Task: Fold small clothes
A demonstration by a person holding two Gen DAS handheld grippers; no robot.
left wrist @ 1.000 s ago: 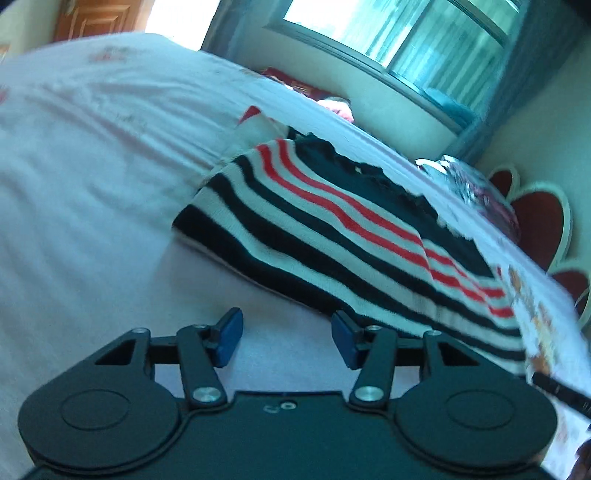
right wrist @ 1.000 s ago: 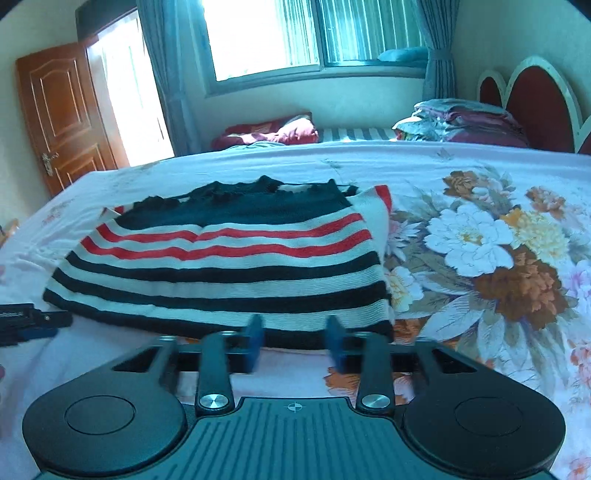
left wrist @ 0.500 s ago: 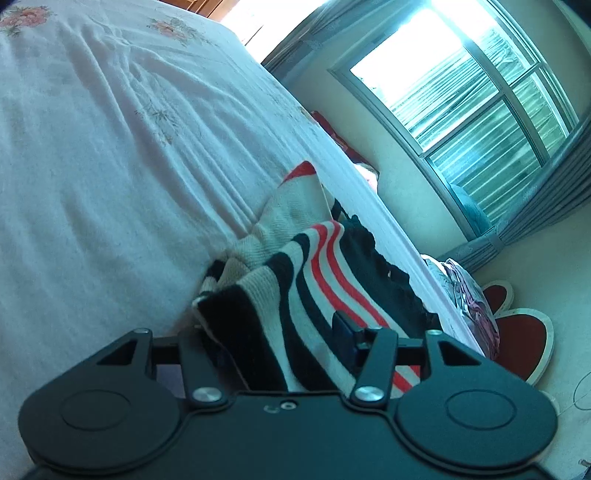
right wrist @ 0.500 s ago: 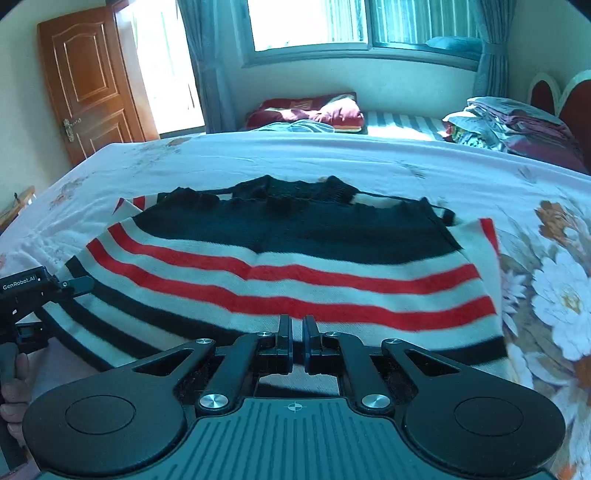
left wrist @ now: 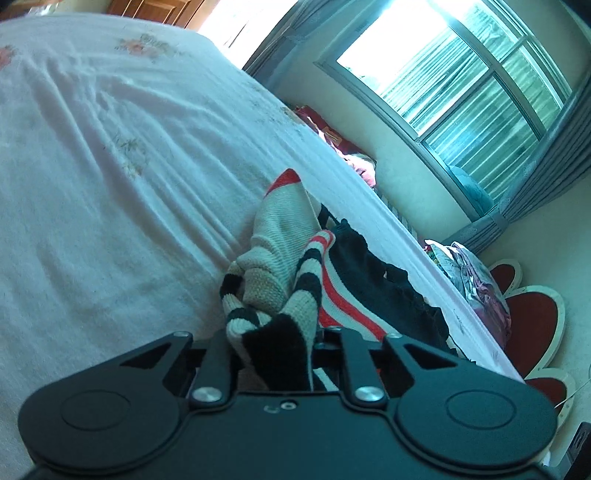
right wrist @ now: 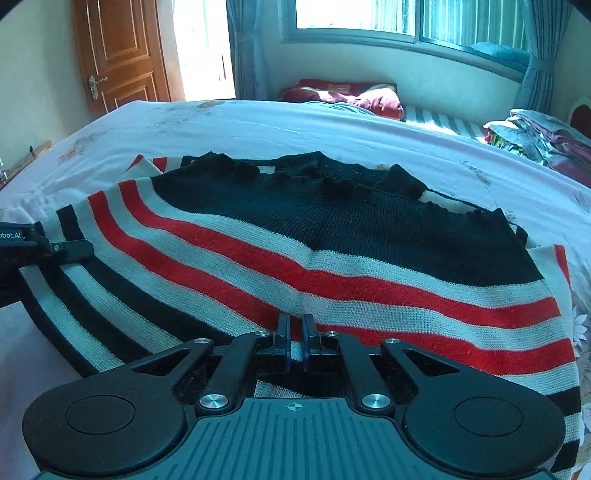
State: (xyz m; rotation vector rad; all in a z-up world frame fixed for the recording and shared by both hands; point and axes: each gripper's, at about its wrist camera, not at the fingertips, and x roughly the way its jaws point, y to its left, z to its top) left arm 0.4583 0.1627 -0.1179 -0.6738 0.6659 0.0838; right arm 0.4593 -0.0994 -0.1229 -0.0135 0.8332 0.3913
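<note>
White lettering "obot.AI", cut off by the frame's left edge, on the black left gripper (right wrist: 70, 248) at mid-left of the right wrist view; nothing else legible.

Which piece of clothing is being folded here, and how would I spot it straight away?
Look at the big bed under the window. Spread on the bed's near side lies the knitted sweater. It is black at the top with red, cream and black stripes below, unlike the plain dark red bundle by the wall and the pile of folded cloth to the right.
</note>
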